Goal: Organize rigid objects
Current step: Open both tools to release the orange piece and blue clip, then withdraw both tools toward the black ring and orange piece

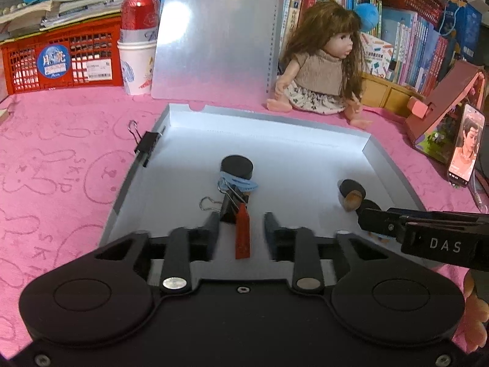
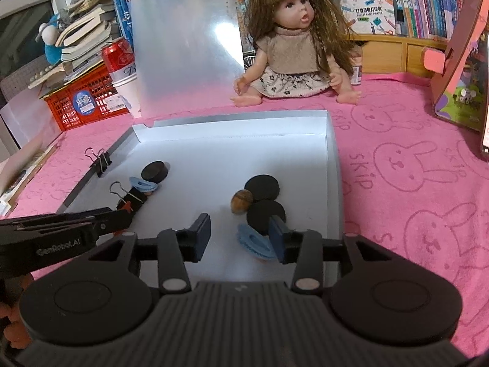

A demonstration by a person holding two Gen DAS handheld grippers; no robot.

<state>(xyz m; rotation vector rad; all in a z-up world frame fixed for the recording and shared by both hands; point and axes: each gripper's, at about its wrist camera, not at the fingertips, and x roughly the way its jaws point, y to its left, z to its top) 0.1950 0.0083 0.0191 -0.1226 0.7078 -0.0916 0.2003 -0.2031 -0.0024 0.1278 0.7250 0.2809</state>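
left gripper (image 1: pixel 241 223) jaws spread apart, holding nothing; red stick (image 1: pixel 243 234) lies on the tray floor between the fingers, not touching either. a black binder clip (image 1: pixel 227 203) sits just ahead of the left finger, blue comb-like piece (image 1: pixel 240 183) beyond it, touching a black puck (image 1: pixel 237 166). right gripper (image 2: pixel 240 234) jaws also apart, nothing gripped; second blue piece (image 2: pixel 253 241) lies against the inner face of the right finger, black disc (image 2: pixel 264 215) just ahead of it, brown nut (image 2: pixel 241 200) touching that disc and another black disc (image 2: pixel 262 187) behind. all these lie inside the white tray (image 2: pixel 331 165) on the pink cloth (image 2: pixel 412 183). another binder clip (image 2: pixel 102 160) is clamped on the tray's left wall. beyond the tray: doll (image 2: pixel 293 42) seated, clipboard (image 2: pixel 183 39) upright, red crate (image 1: pixel 61 58), can (image 1: pixel 139 12) in a paper cup (image 1: pixel 136 67), phone (image 1: pixel 466 145) at right.
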